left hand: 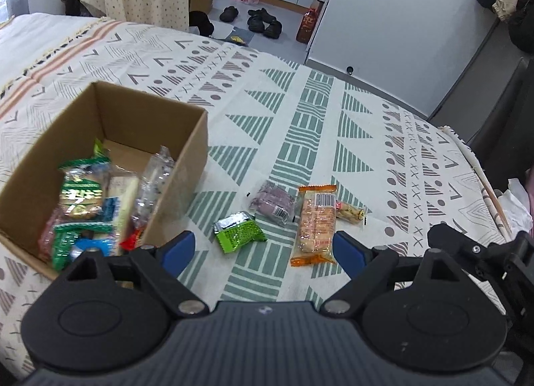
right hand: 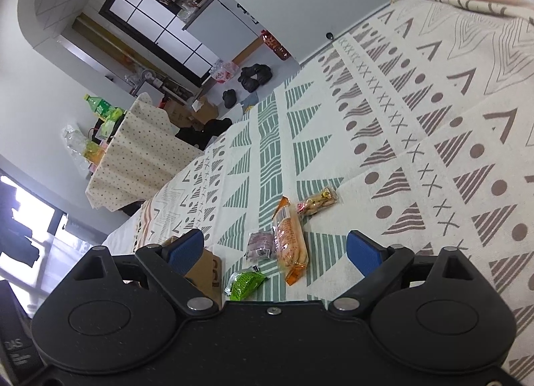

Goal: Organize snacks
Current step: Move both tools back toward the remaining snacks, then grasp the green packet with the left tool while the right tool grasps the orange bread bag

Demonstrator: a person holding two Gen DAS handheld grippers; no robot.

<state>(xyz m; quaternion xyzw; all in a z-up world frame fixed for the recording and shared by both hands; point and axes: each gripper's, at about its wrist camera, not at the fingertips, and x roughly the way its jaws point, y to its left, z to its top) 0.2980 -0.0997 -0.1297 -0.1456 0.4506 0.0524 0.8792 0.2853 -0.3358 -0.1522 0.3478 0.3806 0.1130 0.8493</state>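
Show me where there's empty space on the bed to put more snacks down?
Bare cloth lies beyond the four loose packets, right of the cardboard box. It is crowded inside the box's near end and around the green packet, purple packet, orange packet and small peanut packet.

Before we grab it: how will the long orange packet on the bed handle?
The orange packet is probably light. Its clear film shows a row of biscuit-like pieces, so it is likely fairly stiff lengthwise but crushable. It lies flat on the soft bedspread, so it should slide, not roll.
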